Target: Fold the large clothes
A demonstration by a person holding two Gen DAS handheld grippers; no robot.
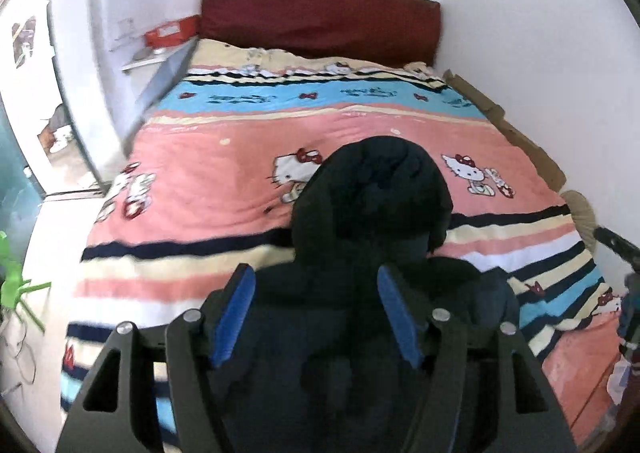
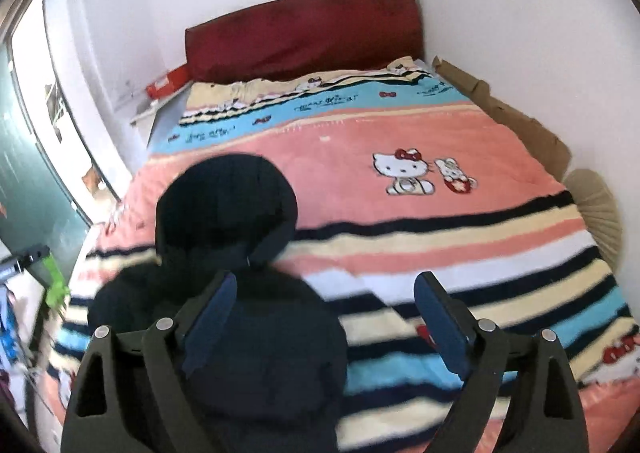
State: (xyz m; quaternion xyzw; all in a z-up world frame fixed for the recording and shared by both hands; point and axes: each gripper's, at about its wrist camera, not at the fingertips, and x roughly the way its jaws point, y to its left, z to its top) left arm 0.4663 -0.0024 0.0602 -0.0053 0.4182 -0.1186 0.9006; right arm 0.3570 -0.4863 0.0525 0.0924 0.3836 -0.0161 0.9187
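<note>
on the bed, near its close end: a big dark hooded top, lying flat, hood pointing to the far end. looks like an early step of folding, with the top spread out and not yet folded over.

left claw right over the body of the dark top, blue pads wide apart, cloth seen between them but not pinched. right claw also wide apart, holding nothing, with its left pad over the edge of the top and its right pad over the stripy blanket.

next move, at a guess: bring each claw down on an edge or a sleeve, squeeze shut, then lift and fold across the middle. needs a good pinch through thick soft cloth, and both sides lifted together so the top does not bunch up. hard to tell sleeves from body, since all of it is so dark.

soft bed with a pink, blue and cream stripy blanket with white cartoon cats. dark red headboard at the far end against white walls. red box on a small shelf at the far left. brown cardboard along the right side of the bed. something green at the near left.
</note>
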